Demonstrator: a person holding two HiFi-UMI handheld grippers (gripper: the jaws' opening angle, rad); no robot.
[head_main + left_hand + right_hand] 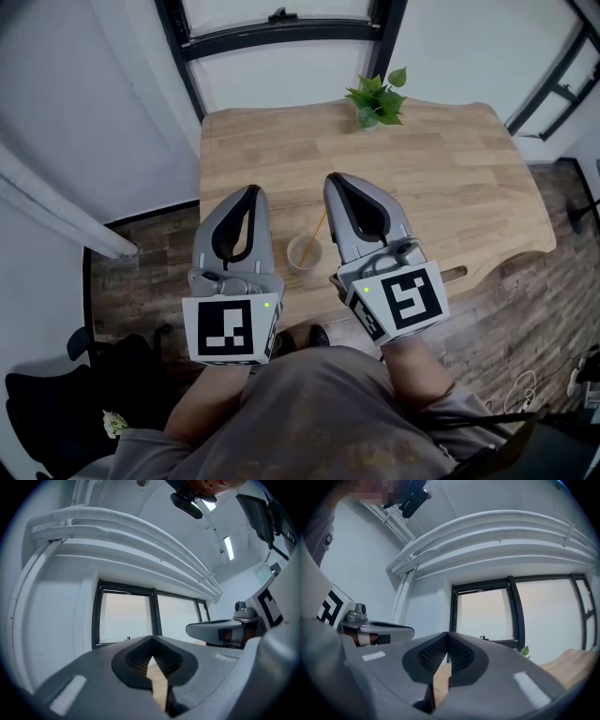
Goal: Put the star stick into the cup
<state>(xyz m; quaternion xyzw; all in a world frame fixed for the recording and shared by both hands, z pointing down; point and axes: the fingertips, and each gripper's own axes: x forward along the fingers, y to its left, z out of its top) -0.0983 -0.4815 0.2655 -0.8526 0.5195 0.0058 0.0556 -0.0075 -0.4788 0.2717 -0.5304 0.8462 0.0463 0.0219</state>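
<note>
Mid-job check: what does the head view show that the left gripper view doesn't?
Head view only: the cup with the stick leaning in it, the plant at the far edge of the table, and the floor. Left gripper view only: the window, the white pipes overhead, and the left gripper seen close, jaws together with nothing between them. Both: the right gripper and some table wood.

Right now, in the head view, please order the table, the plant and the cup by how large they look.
Largest: the wooden table, by far.
Then the green plant.
Smallest: the paper cup, though it sits nearer the camera, so those two are close.
</note>
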